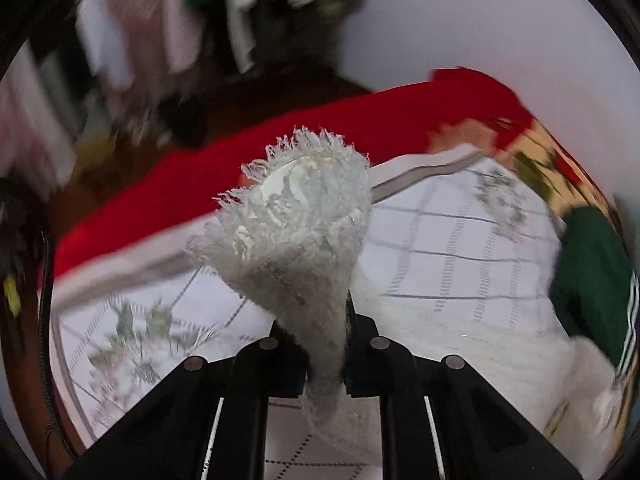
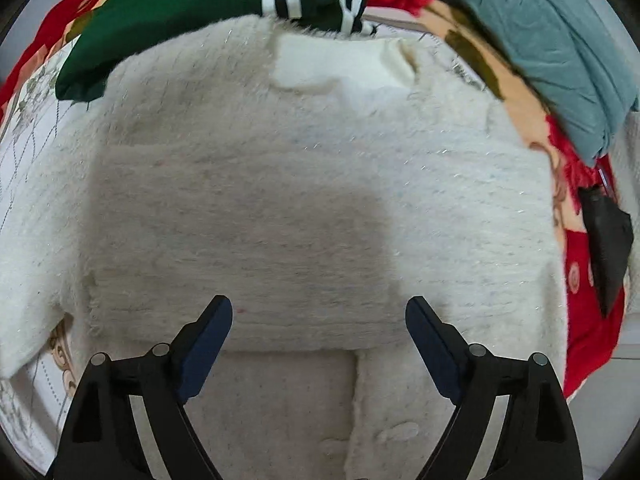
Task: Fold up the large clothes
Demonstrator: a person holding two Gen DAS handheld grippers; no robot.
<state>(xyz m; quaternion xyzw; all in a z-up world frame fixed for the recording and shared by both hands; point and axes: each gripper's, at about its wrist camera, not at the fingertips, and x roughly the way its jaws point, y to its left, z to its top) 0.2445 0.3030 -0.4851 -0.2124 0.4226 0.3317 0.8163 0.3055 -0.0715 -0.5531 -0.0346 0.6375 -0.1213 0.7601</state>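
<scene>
The left gripper (image 1: 326, 340) pinches a lifted corner of the sweater (image 2: 320, 184), which lies on the bed (image 1: 460, 232); the right gripper (image 2: 319, 320) hovers wide, empty. Mid-fold; next, carry the corner across.

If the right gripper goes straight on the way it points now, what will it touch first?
Most likely the cream fuzzy sweater. The right gripper is open with nothing between its fingers, pointing down at the sweater's folded body. Nothing else shows in that line, though the gap is hard to judge.
</scene>
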